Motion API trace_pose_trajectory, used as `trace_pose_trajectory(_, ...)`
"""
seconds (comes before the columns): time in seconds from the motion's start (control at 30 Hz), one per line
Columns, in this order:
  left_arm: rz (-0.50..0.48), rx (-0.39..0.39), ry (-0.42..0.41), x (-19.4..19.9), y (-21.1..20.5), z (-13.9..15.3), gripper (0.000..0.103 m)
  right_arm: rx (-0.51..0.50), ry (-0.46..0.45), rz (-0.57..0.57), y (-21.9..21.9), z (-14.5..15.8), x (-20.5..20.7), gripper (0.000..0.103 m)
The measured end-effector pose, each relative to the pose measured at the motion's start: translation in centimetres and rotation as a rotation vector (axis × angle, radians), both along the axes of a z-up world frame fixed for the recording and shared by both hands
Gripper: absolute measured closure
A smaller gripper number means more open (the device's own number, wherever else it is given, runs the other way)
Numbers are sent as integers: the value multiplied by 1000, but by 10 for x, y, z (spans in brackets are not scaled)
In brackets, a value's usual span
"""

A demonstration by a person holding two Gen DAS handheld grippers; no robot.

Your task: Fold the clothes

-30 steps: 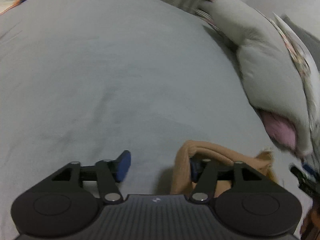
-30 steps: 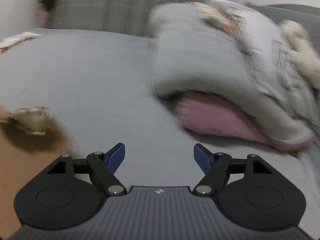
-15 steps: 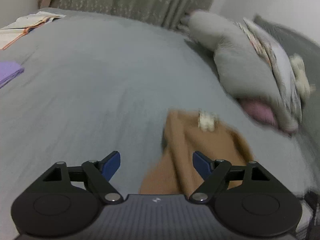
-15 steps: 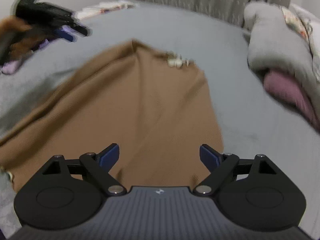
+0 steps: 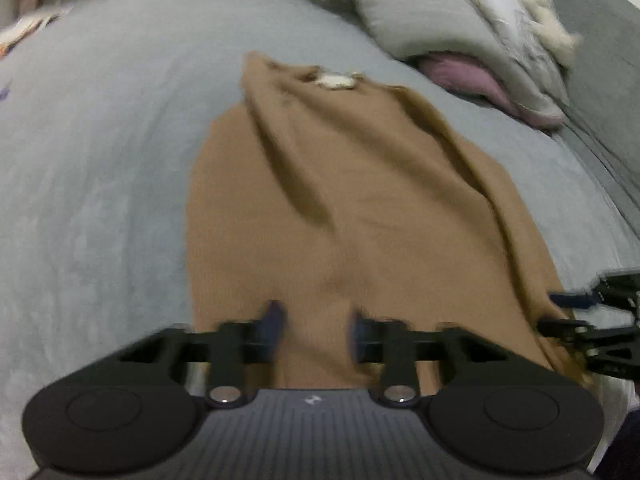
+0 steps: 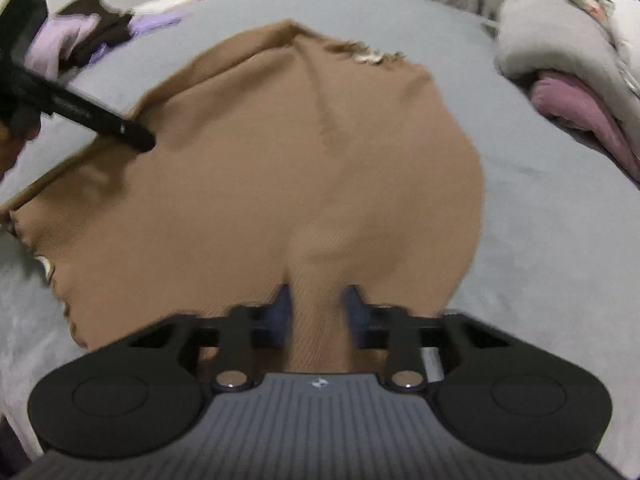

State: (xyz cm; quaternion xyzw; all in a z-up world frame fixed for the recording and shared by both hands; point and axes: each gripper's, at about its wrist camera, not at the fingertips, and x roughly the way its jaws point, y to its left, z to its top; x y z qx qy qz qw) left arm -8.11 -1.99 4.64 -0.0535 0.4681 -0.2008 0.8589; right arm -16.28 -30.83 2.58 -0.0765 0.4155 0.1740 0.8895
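The brown garment (image 6: 280, 168) lies spread on the grey bed (image 6: 560, 220). Its near edge is pinched in the right hand-held gripper (image 6: 318, 312); the left hand-held gripper (image 5: 316, 328) is closing over its near hem.

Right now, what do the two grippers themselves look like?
Both look alike. The left gripper and right gripper each have a ribbed dark grey body with a small white logo, two round black housings at the sides, black linkage arms with silver pivot pins, and blue pads on the fingertips. No cables or sleeves are visible.
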Motion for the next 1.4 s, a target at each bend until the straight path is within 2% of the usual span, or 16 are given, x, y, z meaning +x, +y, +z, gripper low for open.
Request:
trace_pose_trajectory(0.17, 63, -119, 0, 7, 28, 17, 96, 48, -114, -148, -47, 31, -3, 97)
trace_pose_trajectory(0.33, 164, -306, -13, 20, 78, 33, 97, 118, -201, -329, -109, 54, 2, 97)
trace_pose_trajectory(0.43, 224, -274, -1, 25, 95, 36, 97, 130, -249, -436, -145, 61, 12, 97)
trace_pose_trajectory(0.57, 395, -282, -74, 39, 140, 51, 97, 174, -321, -575, -193, 68, 39, 97)
trace_pose_trajectory(0.7, 577, -358, -118, 44, 192, 56, 97, 162, -348, -686, -226, 56, 61, 98)
trace_pose_trajectory(0.77, 646, -357, -128, 44, 207, 55, 97, 147, -343, -735, -234, 48, 68, 97)
trace_pose_trajectory(0.8, 679, -354, -133, 44, 214, 54, 97, 151, -339, -750, -237, 43, 70, 94)
trace_pose_trajectory(0.87, 706, -364, -143, 42, 222, 55, 96, 212, -304, -734, -243, 35, 72, 83)
trace_pose_trajectory(0.93, 723, -370, -155, 43, 221, 55, 93, 276, -217, -684, -243, 21, 76, 40)
trace_pose_trajectory(1.0, 770, -343, -164, 41, 214, 57, 92, 222, -183, -657, -234, 12, 77, 24)
trace_pose_trajectory(1.1, 828, -360, -196, 32, 215, 60, 92, 91, -165, -577, -220, 6, 74, 24)
trace_pose_trajectory(1.23, 900, -351, -286, 21, 235, 78, 93, -80, -155, -438, -197, -3, 56, 18)
trace_pose_trajectory(1.3, 873, -356, -299, 11, 238, 86, 89, -121, -137, -401, -192, -12, 46, 17)
trace_pose_trajectory(1.4, 774, -345, -242, 5, 219, 81, 80, -171, -113, -305, -184, -21, 35, 17)
